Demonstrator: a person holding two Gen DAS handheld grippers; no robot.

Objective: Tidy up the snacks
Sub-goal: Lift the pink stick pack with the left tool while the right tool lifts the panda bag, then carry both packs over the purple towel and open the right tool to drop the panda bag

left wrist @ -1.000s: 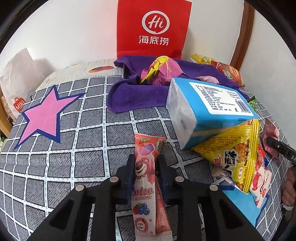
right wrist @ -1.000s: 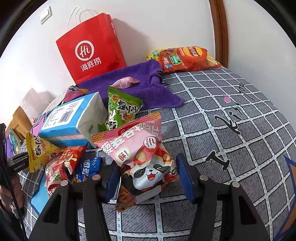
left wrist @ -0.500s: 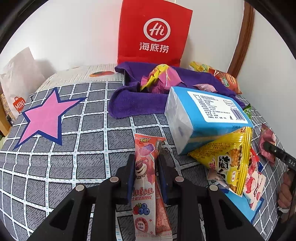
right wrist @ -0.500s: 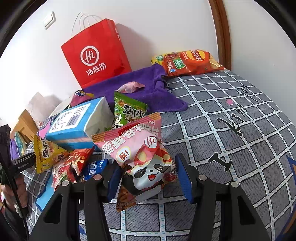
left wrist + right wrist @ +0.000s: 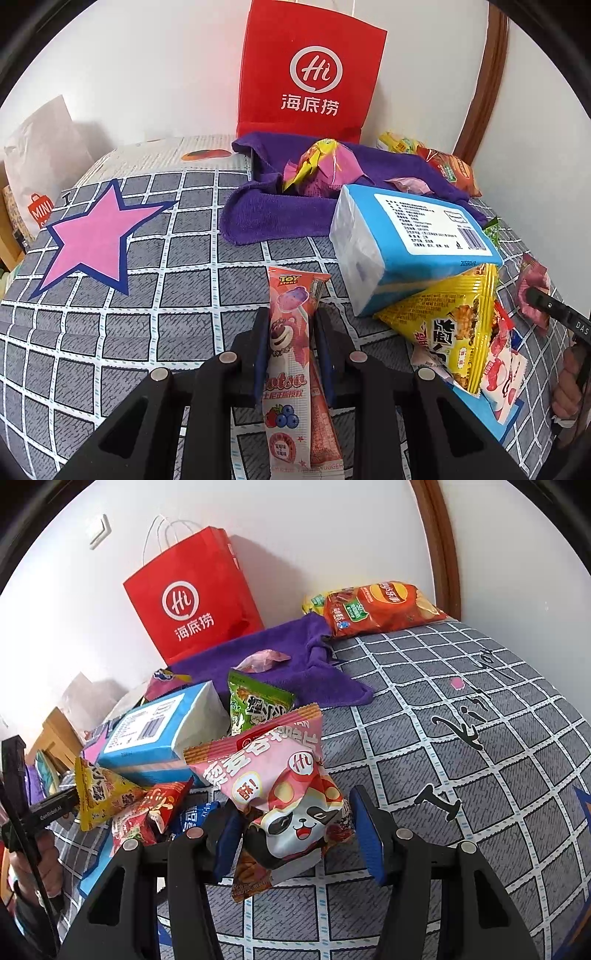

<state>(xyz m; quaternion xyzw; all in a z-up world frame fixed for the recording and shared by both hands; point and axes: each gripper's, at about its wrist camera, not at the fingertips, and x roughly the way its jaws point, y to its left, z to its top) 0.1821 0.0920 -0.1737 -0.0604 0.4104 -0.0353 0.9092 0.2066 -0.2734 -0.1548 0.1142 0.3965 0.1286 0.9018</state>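
Little has changed over the last sec: both grippers sit where they were, each with its catch, only the views have tipped a touch so the red paper bag (image 5: 310,70) at the far wall reads larger. Judgement: both pickups are done, carry/placing not begun; grips look settled, so next is prob. moving each item to its spot.

L gripper (image 5: 290,334) is clamped tight on a slim pink lollipop packet (image 5: 291,369) w/ a bear print, held lengthways, its top end poking out over the grey checked bedspread (image 5: 147,332). R gripper (image 5: 295,823) has its jaws part-way apart, pressed on both sides of a puffy pink panda snack bag (image 5: 284,797); the near-left pad presses the bag's side, the right pad touches less clearly.

L view only: pink star (image 5: 92,236) print at left, a yellow-pink wrapped snack (image 5: 321,166) on the purple towel (image 5: 273,210), the label face of the blue tissue pack (image 5: 406,243), a yellow triangular bag (image 5: 450,328) leaning on it, and the R gripper's handle w/ a hand (image 5: 565,387) at far right.

R view only: green snack bag (image 5: 255,705) behind the panda bag, red chips bag (image 5: 376,607) far right by the wall, red and blue packets near left, open bedspread to the right, a free area for sorting.
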